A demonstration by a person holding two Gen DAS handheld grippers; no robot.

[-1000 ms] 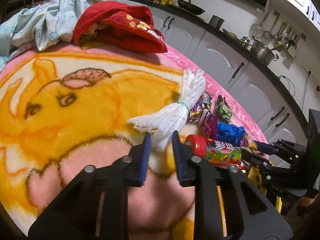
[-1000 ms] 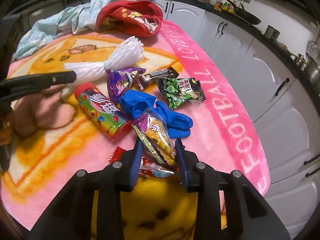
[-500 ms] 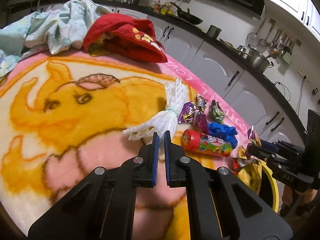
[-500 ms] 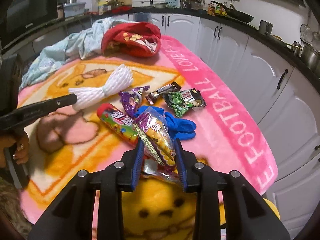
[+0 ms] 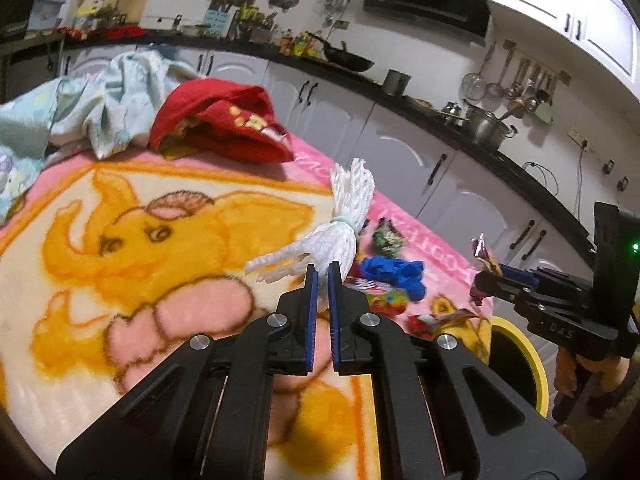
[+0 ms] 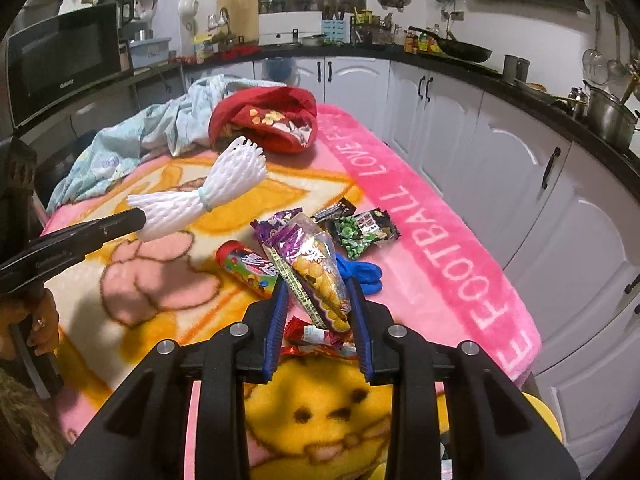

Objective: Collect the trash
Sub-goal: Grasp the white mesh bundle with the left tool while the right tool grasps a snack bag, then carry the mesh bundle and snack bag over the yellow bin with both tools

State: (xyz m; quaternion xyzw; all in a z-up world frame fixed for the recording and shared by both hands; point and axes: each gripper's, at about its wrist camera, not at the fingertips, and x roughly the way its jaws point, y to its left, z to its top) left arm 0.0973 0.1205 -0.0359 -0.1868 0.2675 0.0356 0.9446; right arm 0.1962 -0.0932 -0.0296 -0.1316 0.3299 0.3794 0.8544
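The left claw (image 5: 322, 270) is pinching one end of the white foam fruit net tied at its waist with a pale band (image 5: 340, 224), its blue pads nearly together on the thin material. In the left wrist view the net is standing clear of the pink and orange cartoon blanket covering the tabletop (image 5: 120, 264), its long axis running from the claw tips at centre frame up toward the upper right, the free end flaring open. In the right wrist view the same net (image 6: 200, 200) is slanting from the left claw (image 6: 136, 218) at middle left up toward the red cloth (image 6: 268, 120).

The right claw (image 6: 318, 300) is gripping a clear and purple snack packet of yellow puffs (image 6: 312, 268) at a narrow width, the packet's long axis tilting from lower right to upper left. Below it on the blanket are lying a red-capped colourful candy tube (image 6: 248, 266), a blue glove (image 6: 360, 272) and a green pea packet (image 6: 360, 232).
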